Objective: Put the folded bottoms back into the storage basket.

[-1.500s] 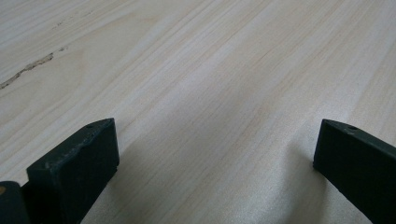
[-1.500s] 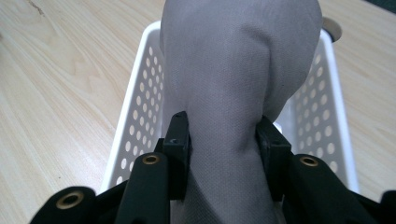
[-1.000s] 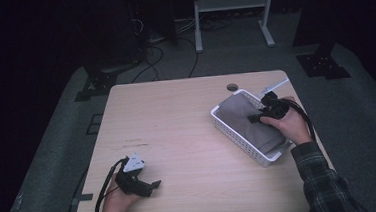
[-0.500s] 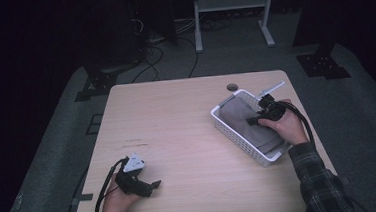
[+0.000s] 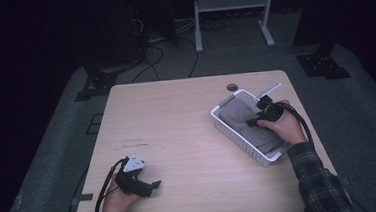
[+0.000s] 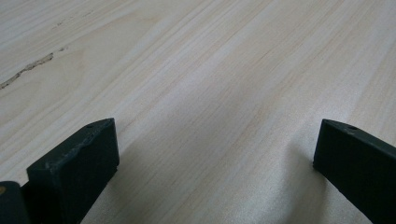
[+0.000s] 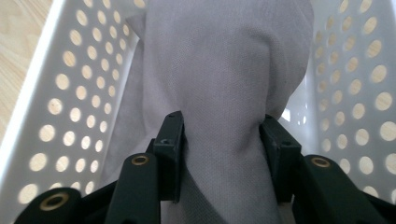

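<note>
A white perforated basket stands on the right side of the light wooden table, with a grey cloth lying in it. My right gripper reaches down into the basket. In the right gripper view its jaws pinch a raised fold of the grey cloth between them, right gripper, with the basket walls on both sides. My left gripper rests near the table's front left corner. In the left gripper view it stands open over bare wood.
A small round hole sits in the tabletop just behind the basket. Beyond the table lie dark floor, cables and a metal stand. Bare wood stretches between the two grippers.
My right gripper has shifted a little to the left and lower into the basket, onto the cloth. The left gripper has stayed put.
</note>
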{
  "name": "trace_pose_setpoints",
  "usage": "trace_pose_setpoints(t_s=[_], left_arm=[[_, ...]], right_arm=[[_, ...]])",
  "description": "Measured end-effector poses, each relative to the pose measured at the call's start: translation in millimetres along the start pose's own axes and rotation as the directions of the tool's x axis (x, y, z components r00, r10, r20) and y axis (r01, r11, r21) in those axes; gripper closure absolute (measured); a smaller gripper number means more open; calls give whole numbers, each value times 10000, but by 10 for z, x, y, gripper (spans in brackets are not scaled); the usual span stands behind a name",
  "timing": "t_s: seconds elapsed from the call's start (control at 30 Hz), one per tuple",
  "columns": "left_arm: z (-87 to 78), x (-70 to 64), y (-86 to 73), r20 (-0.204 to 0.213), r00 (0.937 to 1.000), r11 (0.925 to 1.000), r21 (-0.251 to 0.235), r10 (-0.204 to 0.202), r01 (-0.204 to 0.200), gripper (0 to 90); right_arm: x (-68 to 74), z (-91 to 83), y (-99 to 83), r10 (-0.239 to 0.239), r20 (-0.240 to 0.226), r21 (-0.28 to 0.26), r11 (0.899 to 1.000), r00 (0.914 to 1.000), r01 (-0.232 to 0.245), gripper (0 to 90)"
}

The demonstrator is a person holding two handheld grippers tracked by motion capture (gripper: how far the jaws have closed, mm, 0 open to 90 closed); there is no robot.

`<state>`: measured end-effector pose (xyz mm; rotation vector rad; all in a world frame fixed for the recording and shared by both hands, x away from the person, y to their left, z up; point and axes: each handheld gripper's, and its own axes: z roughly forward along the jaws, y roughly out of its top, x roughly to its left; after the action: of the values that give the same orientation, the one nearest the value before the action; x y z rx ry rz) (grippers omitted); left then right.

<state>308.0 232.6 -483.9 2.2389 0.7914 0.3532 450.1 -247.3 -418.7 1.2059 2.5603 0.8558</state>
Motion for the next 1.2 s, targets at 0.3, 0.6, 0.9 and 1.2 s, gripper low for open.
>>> trace_pose_setpoints(t_s=[0.3, 0.6, 0.9, 1.2], left_arm=[[0, 0, 0, -1, 10000, 10000, 0, 0, 0, 0], [0, 0, 0, 0, 10000, 10000, 5, 6, -6, 0], [0, 0, 0, 1, 10000, 10000, 2, 1, -1, 0], [0, 0, 0, 0, 10000, 10000, -2, 0, 0, 0]], right_arm=[[7, 97, 4, -32, 211, 437, 9990, 9998, 23, 521], [-5, 72, 6, 51, 444, 378, 9993, 9990, -68, 425], [-22, -109, 2, 150, 628, -67, 9999, 9979, -146, 413], [-76, -393, -6, 287, 962, -696, 9973, 9949, -220, 462]])
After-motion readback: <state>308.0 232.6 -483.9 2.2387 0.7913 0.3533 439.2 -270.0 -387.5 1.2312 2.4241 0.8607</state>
